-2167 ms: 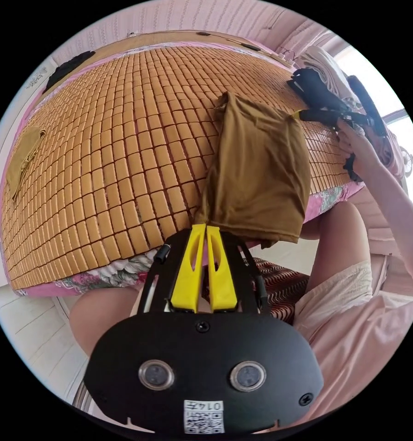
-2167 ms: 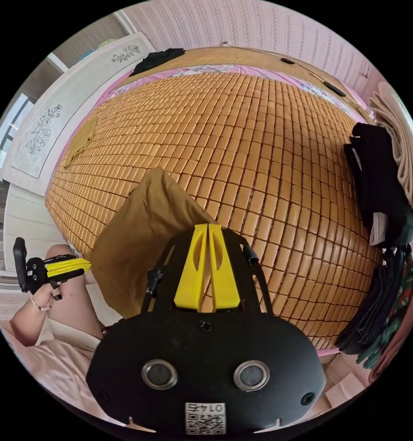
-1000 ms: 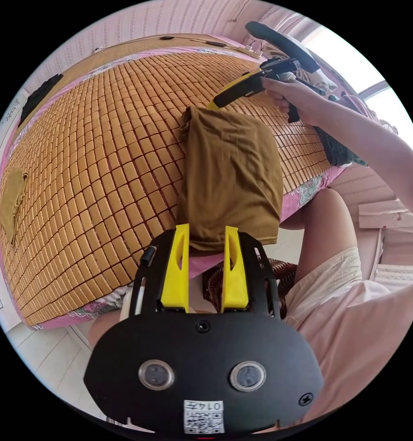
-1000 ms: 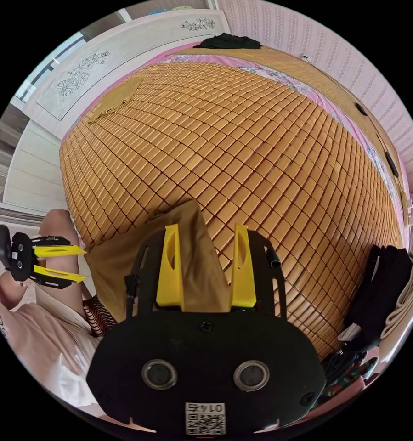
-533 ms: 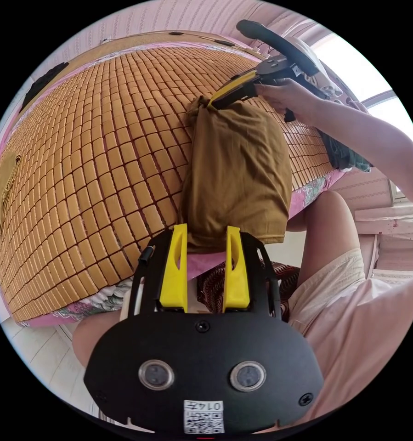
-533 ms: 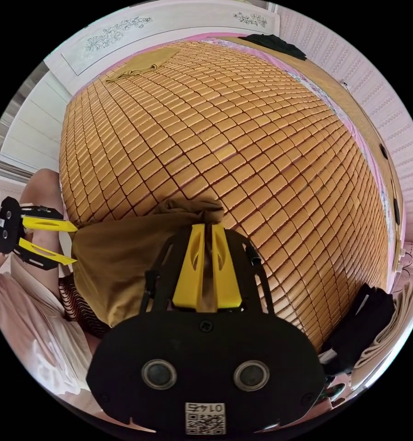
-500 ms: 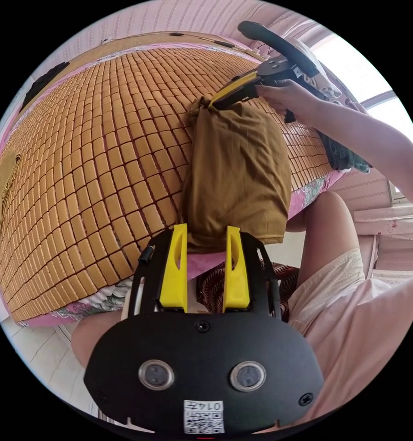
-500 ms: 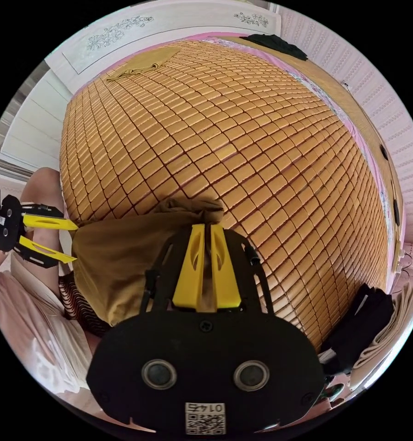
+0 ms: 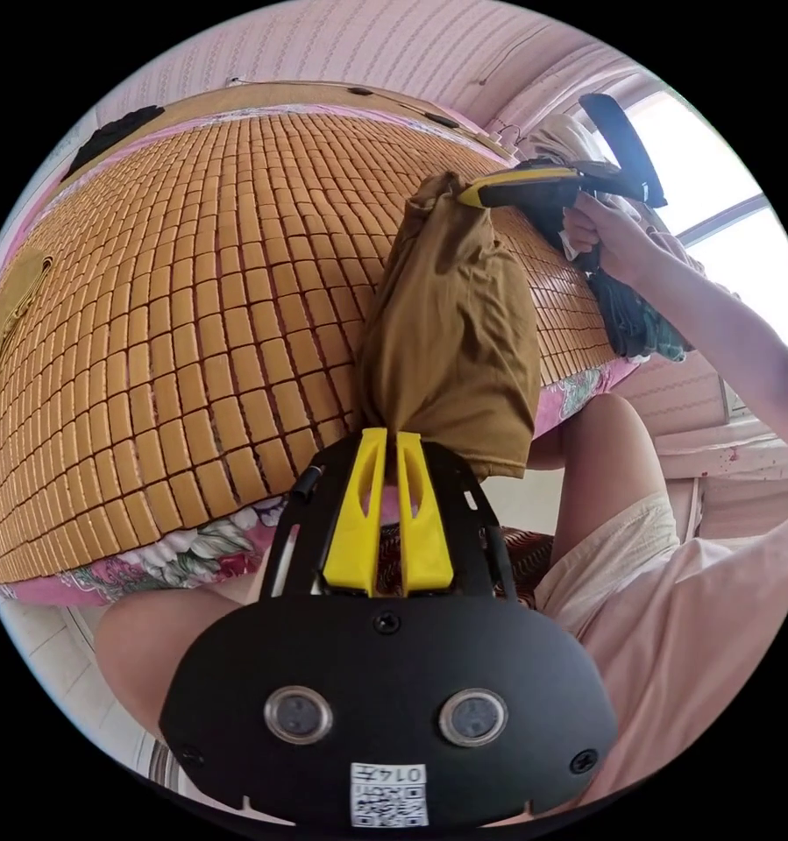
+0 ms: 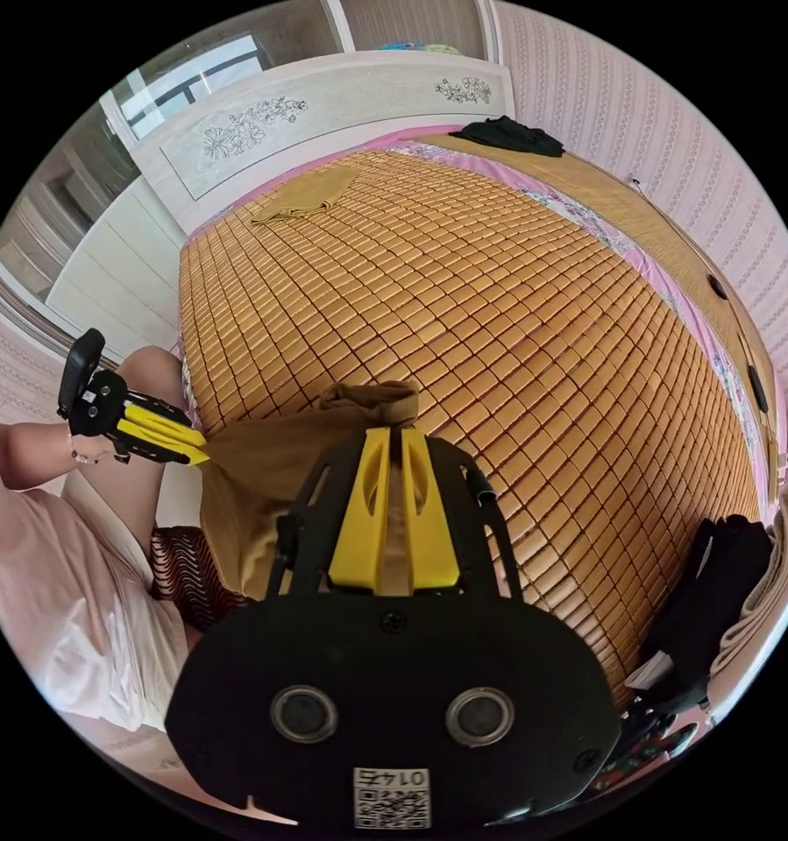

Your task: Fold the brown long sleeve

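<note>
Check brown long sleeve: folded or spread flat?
Folded, not flat: the brown long sleeve hangs as a doubled panel over the mat's edge, pinched by left gripper and right gripper.

We see the brown shirt [image 9: 453, 333] stretched between our two closed grippers — left gripper [image 9: 386, 438] near, right gripper [image 9: 474, 194] far — above the mat [image 9: 192, 289].

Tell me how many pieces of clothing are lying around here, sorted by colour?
Brown: 2, the held shirt and a folded one at the mat's far side.
Black: 2, one at the far corner, one pile at the near edge.
Cream: 1, beside that pile.
Green patterned: 1.
Total: 6, as far as I can tell.
</note>
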{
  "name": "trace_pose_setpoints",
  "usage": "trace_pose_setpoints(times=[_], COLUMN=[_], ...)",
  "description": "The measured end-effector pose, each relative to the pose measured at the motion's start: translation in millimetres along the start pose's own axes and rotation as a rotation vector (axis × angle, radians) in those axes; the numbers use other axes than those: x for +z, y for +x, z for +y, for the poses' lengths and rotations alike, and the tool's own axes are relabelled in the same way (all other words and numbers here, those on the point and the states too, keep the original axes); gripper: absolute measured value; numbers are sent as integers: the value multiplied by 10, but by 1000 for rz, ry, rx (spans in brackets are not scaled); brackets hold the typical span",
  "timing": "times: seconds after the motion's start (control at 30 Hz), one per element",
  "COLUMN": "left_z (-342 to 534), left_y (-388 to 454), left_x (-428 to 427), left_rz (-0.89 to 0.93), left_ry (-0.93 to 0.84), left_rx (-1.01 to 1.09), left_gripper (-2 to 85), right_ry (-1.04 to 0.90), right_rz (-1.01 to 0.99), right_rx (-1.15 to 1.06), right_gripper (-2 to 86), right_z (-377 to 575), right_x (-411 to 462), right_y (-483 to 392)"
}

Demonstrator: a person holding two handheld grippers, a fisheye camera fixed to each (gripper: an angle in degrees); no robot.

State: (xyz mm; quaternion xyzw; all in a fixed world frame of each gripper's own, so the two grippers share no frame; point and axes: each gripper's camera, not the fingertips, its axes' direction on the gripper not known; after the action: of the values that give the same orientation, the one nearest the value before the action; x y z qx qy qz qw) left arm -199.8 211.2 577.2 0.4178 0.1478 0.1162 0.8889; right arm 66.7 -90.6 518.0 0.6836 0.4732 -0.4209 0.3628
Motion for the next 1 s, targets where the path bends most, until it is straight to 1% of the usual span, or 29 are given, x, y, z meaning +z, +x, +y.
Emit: trace_pose_setpoints(times=[0.03, 0.1, 0.13, 0.2, 0.27, 0.3, 0.33, 0.37, 0.4, 0.43, 0.5, 0.53, 0.6, 0.63, 0.73, 0.87, 1.0], left_z=[7, 15, 16, 22, 12, 5, 10, 33, 52, 63, 99, 105, 152, 170, 289, 450, 544], left_y=[-2, -7, -5, 6, 30, 49, 64, 110, 153, 172, 244, 262, 314, 339, 555, 1061, 1636], left_x=[-12, -76, -93, -146, -105, -30, -11, -28, -30, -33, -53, -57, -105, -138, -418, -776, -1145], left_rz=[-1, -30, -31, -18, -24, -24, -33, -72, -92, -99, -126, -96, -89, -92, -90, -112, -161], left_ry=[1, -1, -3, 8, -17, -59, -64, -46, -43, -41, -31, -28, -23, -14, 74, 147, 233], left_rx=[-14, -60, -63, -77, -73, -68, -68, -60, -53, -53, -38, -19, -25, -20, 36, 187, 336], left_gripper=[28, 76, 82, 97, 97, 92, 87, 79, 72, 64, 20, 6, -5, -6, -9, -10, -10], right_ry=[-8, -38, -86, -169, -245, -248, -243, -253, -260, -248, -238, -227, -150, -75, 108, 282, 395], right_rz=[13, 25, -4, -66, -49, -11, 41, 13, 13, 56, 70, 61, 25, -18, -100, -72, -15], right_rx=[17, 72, 107, 133, 124, 112, 61, -4, -26, -42, -51, -39, 12, 53, 123, 182, 251], right_gripper=[39, 90, 143, 166, 153, 143, 115, 78, 74, 66, 52, 45, 37, 34, 28, 23, 21], right_z=[37, 67, 79, 113, 207, 239, 317, 409, 462, 584, 782, 921, 1181, 1399, 2099, 3246, 4143], right_x=[62, 209, 355, 611, 887, 909, 951, 1005, 1034, 1070, 1113, 1102, 962, 805, 350, -188, -543], right_y=[3, 45, 88, 120, 28, -28, -168, -322, -393, -517, -651, -702, -747, -774, -931, -1323, -1691])
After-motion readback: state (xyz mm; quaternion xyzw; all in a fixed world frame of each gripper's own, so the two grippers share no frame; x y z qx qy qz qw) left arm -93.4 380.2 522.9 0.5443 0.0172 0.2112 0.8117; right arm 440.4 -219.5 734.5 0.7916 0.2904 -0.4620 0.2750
